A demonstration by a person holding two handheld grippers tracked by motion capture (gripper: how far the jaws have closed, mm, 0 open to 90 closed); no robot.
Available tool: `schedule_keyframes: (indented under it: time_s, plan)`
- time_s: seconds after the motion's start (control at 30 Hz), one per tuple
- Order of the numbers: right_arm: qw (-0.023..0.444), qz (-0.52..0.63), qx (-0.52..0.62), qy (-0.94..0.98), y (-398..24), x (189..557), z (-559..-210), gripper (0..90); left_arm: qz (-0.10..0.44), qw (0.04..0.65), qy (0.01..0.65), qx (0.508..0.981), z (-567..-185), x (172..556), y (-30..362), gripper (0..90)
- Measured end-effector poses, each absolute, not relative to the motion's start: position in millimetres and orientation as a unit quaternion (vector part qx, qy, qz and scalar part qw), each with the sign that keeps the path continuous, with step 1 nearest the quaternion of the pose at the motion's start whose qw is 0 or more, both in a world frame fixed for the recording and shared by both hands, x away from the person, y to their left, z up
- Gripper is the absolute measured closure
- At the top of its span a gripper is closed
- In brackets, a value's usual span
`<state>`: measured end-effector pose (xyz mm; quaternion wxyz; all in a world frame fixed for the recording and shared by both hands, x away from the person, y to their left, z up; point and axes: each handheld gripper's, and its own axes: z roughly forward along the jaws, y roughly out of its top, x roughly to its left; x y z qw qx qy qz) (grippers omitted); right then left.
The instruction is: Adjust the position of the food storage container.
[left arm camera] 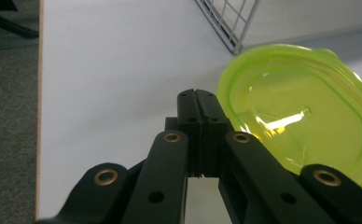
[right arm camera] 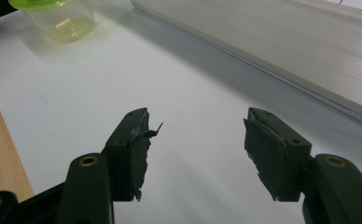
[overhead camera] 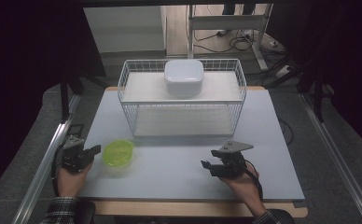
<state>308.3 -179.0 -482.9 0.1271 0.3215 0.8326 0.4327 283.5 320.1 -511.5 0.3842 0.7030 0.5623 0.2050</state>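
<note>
The white tabletop [overhead camera: 179,158] sits on a wooden board [overhead camera: 193,208]. Grey carpet [overhead camera: 25,163] surrounds it. Cables [overhead camera: 235,42] lie on the floor behind; dark surroundings flank both sides.

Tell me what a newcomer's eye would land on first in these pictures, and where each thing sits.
The bright green-lidded container stands out on the white table, near the front left, right beside the left gripper, whose jaws are shut with nothing between them. Behind it, mid-table, a white wire basket carries a white lidded box on its top shelf. The right gripper rests front right, jaws open and empty.
</note>
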Motion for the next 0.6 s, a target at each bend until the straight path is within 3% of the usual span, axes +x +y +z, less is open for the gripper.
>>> schedule_keyframes:
  time_s: [0.6]
  plan:
    - [0.125, 0.43, 0.32, 0.835, -179, 309, -484, 40.5, 0.176, 0.36, 0.557, 0.728, -520, 285, 303, 89.4]
